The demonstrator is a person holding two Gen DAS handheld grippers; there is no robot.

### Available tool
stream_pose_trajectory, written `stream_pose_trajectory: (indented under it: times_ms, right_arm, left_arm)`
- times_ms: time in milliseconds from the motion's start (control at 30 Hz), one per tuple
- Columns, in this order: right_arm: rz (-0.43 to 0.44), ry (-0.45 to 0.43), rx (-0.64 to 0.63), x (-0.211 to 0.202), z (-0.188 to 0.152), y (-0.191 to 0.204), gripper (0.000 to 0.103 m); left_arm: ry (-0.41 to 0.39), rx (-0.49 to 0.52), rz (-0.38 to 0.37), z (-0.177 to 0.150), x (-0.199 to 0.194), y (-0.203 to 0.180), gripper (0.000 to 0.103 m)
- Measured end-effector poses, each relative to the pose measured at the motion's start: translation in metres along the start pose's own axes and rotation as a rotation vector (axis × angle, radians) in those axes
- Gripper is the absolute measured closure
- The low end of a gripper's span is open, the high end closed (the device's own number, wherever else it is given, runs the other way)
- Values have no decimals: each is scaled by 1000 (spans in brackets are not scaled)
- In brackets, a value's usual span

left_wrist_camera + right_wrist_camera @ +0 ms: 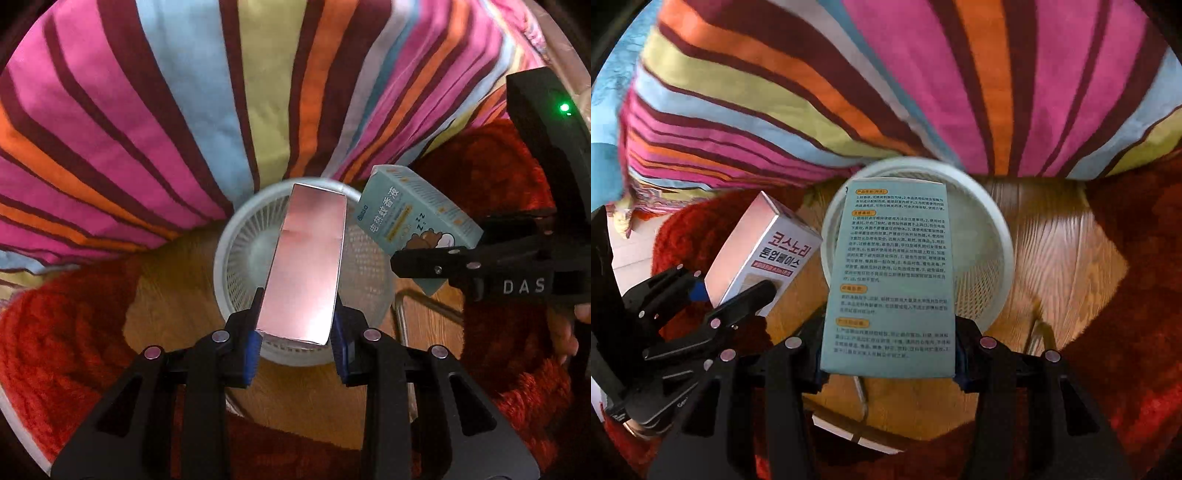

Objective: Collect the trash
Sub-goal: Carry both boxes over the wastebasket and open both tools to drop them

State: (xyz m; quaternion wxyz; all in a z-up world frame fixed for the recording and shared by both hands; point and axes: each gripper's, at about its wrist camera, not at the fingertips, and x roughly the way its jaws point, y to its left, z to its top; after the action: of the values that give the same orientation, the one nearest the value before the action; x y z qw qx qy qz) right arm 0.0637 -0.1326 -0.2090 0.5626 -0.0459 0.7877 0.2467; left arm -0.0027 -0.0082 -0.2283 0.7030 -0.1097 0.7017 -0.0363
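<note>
My left gripper (pixel 297 332) is shut on a shiny pink box (pixel 306 262), held above the white mesh waste basket (pixel 240 254) on the wooden floor. The same pink box (pixel 757 251), with Korean lettering on its side, shows at the left of the right wrist view, clamped by the left gripper (pixel 731 291). My right gripper (pixel 888 365) is shut on a pale teal box (pixel 892 273) printed with small text, hanging over the basket (pixel 993 236). In the left wrist view that teal box (pixel 417 218), with a bear drawing, sits in the right gripper (pixel 413 258) beside the basket's right rim.
A striped bedspread (pixel 184 110) in pink, orange, blue and green hangs right behind the basket. Red shaggy rugs (pixel 55 332) lie on both sides of the wooden floor (pixel 1063 251). A thin metal frame (pixel 406 302) stands by the basket's right side.
</note>
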Motion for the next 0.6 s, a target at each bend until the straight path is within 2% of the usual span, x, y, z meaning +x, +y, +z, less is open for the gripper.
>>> stream_pose_trajectory:
  times_ms: [233,467,500,533,567,600]
  right_arm:
    - [-8,77,39,21,11,-4,56]
    - [-16,97,63,32,16,-10,53]
    - [-20,103,69,33,17,-10,51]
    - [-21,107,72,35,17,-11,40]
    - [-26,111,77,35,18,-12,29]
    - [-34,114,82,36,18,-13,27]
  left_arm:
    - [115,-23,12,7,35,9,70]
    - [185,-51,-7,5,53,16,66]
    - [196,-55,-3,6,55,16,59]
    - [205,-59,3,6,55,15,43]
    - [211,-64,12,6,56,15,37]
    - [211,-68,16,6,57,17,34]
